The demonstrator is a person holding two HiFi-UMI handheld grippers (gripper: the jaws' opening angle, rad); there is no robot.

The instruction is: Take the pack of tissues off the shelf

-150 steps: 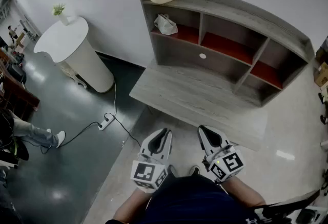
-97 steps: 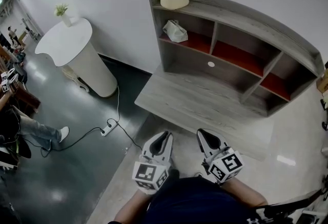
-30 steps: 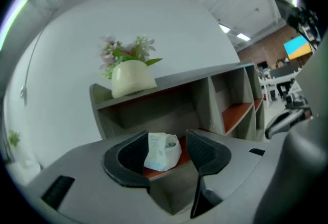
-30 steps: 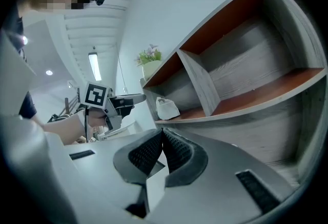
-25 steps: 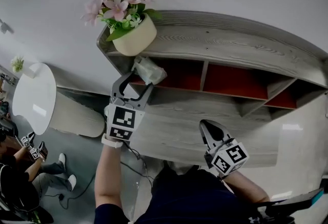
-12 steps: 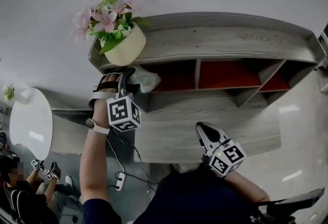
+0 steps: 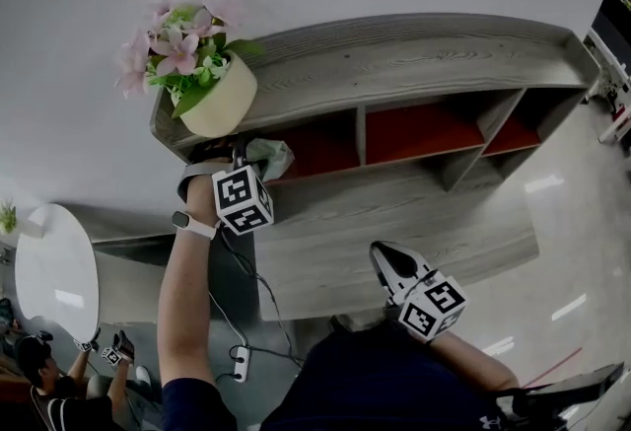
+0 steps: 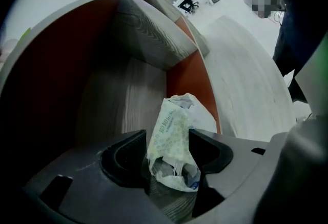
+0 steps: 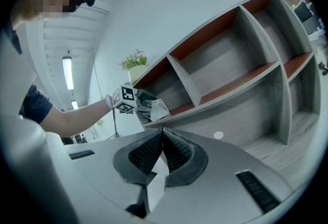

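- The head view looks from above the person, steeply down and forward onto the shelf (image 7: pixel 414 54) against the wall. It is far enough back to take in every compartment, the lower surface (image 7: pixel 394 222) and both grippers.
- The left gripper view sits very near, looking along the jaws of the left gripper (image 7: pixel 245 159) into the shelf's end compartment. The pack of tissues (image 8: pixel 171 146) between the jaws fills the foreground.
- The right gripper view sits low and well back on the right gripper (image 7: pixel 383 253), facing up across its closed jaws at the shelf's open front.
- Shared: the head view and right gripper view both show the flower pot (image 7: pixel 219 102) on top and the left gripper at the end compartment — the left gripper view shows that compartment from inside.
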